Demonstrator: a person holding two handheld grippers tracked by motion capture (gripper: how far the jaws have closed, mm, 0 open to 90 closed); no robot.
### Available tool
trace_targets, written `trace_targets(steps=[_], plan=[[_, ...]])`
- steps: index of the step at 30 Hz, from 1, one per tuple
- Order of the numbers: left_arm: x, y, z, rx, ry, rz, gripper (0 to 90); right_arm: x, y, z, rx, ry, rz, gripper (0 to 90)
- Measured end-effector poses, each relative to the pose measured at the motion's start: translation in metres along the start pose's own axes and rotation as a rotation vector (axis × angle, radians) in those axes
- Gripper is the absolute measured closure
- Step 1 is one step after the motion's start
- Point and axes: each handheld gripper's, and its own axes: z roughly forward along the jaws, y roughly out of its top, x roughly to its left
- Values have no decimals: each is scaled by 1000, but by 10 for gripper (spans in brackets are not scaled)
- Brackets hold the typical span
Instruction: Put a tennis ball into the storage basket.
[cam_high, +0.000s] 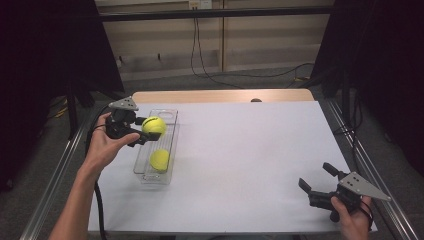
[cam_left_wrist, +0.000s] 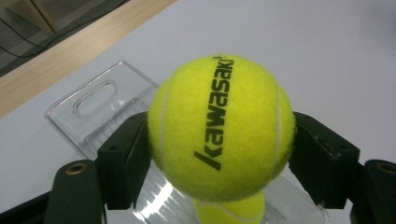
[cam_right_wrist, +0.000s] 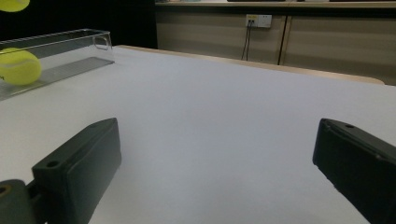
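Two tennis balls: my left gripper clamped one ball above the clear tray, where the other ball lay. My right gripper rested agape, empty.

Second ball mostly hidden under held ball; tray near end cut off.

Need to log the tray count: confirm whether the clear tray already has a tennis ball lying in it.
Yes: one tennis ball lies inside the clear tray, below the second ball clamped in the left gripper.
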Motion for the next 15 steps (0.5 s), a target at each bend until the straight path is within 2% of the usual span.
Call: trace_targets(steps=[13,15], plan=[[12,2,13,112,26,-6,265,0,0,0,3,-1,-2,7],[13,2,17,128,19,-8,265,0,0,0,3,-1,-2,7]])
